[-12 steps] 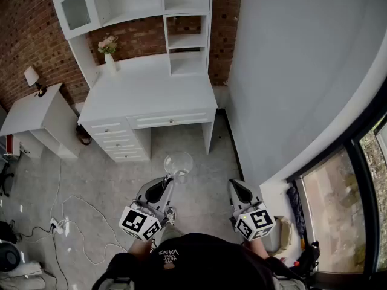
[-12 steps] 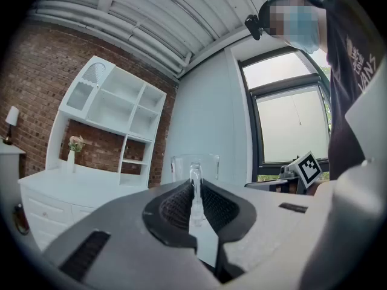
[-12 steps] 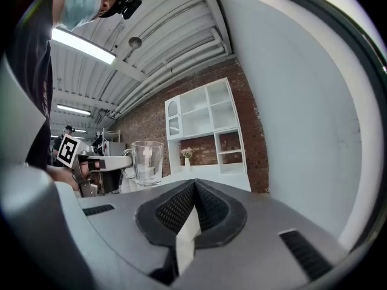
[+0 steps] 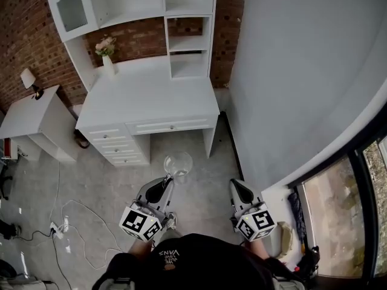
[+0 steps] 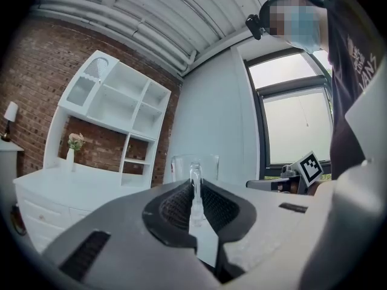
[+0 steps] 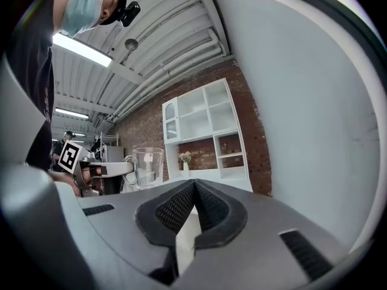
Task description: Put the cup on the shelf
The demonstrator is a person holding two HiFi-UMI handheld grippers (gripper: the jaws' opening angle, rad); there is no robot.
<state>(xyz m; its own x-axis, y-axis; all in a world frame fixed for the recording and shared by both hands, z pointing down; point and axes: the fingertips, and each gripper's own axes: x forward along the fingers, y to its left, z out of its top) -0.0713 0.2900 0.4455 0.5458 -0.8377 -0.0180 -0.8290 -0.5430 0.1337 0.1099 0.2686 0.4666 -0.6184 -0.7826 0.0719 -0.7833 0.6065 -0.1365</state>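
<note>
The left gripper (image 4: pixel 170 179) pinches the clear glass cup (image 4: pixel 178 163) by its handle, likely to keep it upright for setting down, above the floor and well short of the white shelf unit (image 4: pixel 187 41), while the right gripper (image 4: pixel 237 186), jaws pressed together on nothing, hangs alongside

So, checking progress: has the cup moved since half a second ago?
Yes, slightly: in the head view the cup, held by the left gripper, sits nearer the desk than before.
</note>
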